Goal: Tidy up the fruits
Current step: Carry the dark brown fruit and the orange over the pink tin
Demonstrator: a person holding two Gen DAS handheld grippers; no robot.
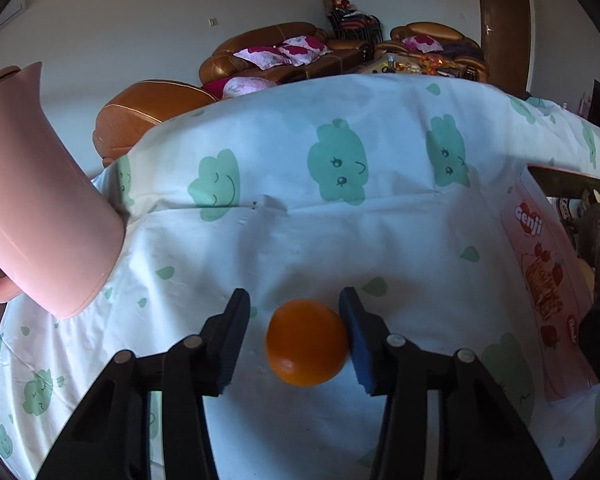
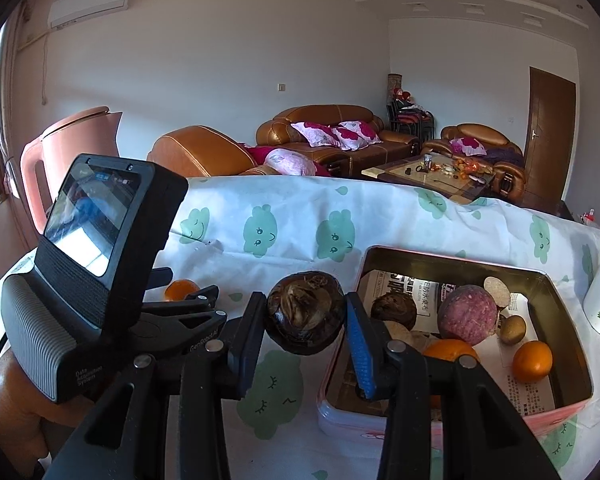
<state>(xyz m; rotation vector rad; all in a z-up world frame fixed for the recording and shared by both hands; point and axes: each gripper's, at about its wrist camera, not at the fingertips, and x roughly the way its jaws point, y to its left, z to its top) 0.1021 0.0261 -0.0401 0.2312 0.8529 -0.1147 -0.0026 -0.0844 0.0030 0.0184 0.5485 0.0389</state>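
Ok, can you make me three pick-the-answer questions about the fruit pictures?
1. Where is the orange by the left gripper? A in the tin; B on the tablecloth; C on the sofa.
2. What colour is the jug? A pink; B green; C blue.
3. The right gripper is: A open, empty; B shut on a cup; C shut on the dark brown fruit.
Answers: B, it lies on the tablecloth between the fingers; A, its body is pink; C, both pads press the fruit.
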